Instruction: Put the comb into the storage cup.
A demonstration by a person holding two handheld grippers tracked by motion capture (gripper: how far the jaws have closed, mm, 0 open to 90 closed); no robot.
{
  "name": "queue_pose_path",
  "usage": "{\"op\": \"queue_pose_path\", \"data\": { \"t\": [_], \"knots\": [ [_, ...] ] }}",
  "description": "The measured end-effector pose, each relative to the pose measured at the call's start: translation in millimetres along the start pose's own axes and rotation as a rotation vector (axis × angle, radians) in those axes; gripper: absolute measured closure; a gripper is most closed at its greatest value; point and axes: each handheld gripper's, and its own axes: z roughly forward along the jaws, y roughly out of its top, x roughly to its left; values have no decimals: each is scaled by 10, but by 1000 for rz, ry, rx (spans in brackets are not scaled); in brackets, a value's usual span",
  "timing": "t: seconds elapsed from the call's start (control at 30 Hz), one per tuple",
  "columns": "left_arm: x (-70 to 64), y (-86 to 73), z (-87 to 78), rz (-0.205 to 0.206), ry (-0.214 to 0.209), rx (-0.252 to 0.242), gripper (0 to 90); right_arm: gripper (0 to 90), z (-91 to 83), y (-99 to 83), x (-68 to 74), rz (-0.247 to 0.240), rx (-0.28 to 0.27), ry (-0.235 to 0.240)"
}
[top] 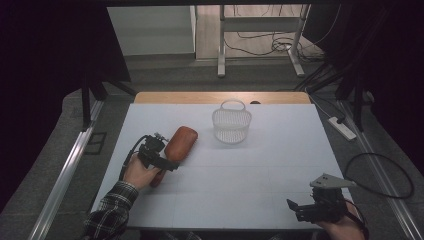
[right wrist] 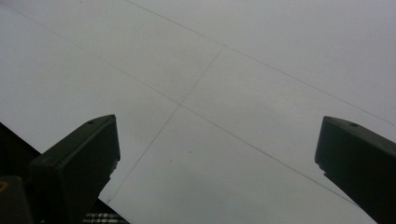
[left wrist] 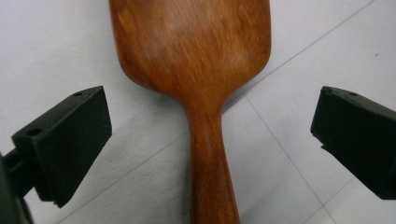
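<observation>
Wooden and smooth, the paddle (left wrist: 196, 70) lies flat on the white table (top: 250, 175), near its left edge, with the broad end pointing toward the basket (top: 231, 125) and the handle toward the person. The left gripper (top: 159, 150) hangs over the handle with its jaws spread wide, one on each side and neither touching the wood, as the left gripper view makes plain. Nearest of all, the right gripper (top: 305, 209) rests low at the table's near right corner, jaws also wide apart with nothing but bare table between them.

Risks, as I judge them. The handle is narrow, rounded and tapered, so jaws that close off-centre could squeeze it sideways and let it roll or skate across the slick top. A grip this far down the handle leaves the heavy broad end hanging forward, and the paddle may pivot and droop once lifted. If it is bound for the basket, the length is a worry: the paddle looks longer than the basket is wide, and the light mesh could tip or slide when the wood lands against its rim. The basket stands well apart, at the far middle of the table.

Count: two grippers, one paddle, one basket with a single loop handle, one table.
</observation>
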Motion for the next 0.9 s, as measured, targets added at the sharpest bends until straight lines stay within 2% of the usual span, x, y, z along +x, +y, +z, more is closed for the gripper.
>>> {"op": "queue_pose_path", "data": {
  "t": [0.4,0.5,0.57,0.63,0.77,0.83,0.9],
  "knots": [
    [-7,-15,121,6,12,47,0,2,3,0,4,-9,1,0],
    [-5,-8,123,-15,25,53,0,2,3,0,4,-9,1,0],
    [-6,-9,120,-10,15,51,0,2,4,0,6,-9,2,0],
    [-27,-7,112,11,27,53,15,2,4,1,6,-10,3,0],
    [-58,-11,78,36,53,39,170,2,4,1,8,-11,4,0],
    [-51,-11,61,24,61,38,287,2,4,1,9,-13,6,-1],
    [-30,-22,55,10,50,38,394,2,5,1,9,-13,7,0]
  ]
}}
